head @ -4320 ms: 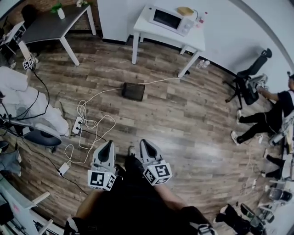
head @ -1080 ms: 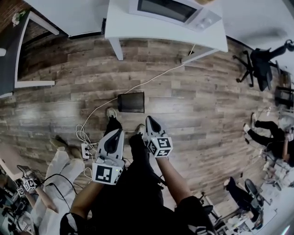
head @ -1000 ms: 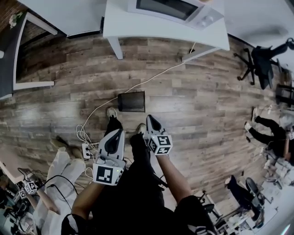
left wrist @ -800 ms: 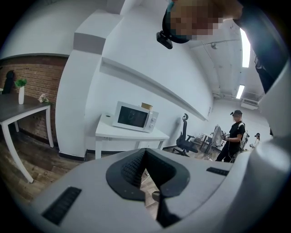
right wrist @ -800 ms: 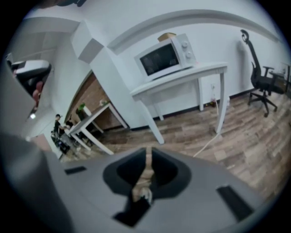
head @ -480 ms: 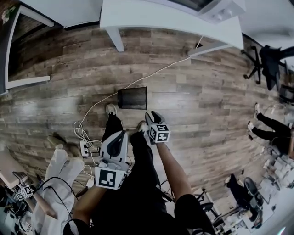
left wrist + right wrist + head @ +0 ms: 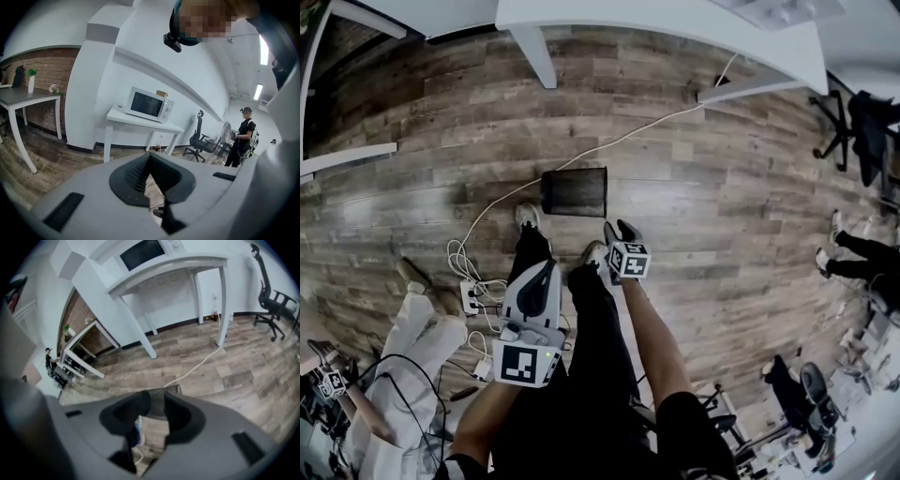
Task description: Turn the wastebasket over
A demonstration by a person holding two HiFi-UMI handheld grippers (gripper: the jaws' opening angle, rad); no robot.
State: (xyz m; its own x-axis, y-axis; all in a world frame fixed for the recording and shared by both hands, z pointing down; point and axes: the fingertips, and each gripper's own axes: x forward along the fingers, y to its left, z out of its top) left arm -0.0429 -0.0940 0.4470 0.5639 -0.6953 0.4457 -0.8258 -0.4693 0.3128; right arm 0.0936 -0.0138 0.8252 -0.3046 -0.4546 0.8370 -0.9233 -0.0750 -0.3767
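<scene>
wastebasket (image 7: 574,191) sat just beyond the right tool (image 7: 619,230), whose empty jaws had just been opening; left tool (image 7: 544,270) was pressed together. seemingly the approach; next, straddle its rim.

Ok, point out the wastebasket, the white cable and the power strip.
wastebasket (image 7: 574,193), head view, middle of its dark body.
white cable (image 7: 647,127), head view, its stretch across the floorboards.
power strip (image 7: 472,298), head view, middle of its white casing.
</scene>
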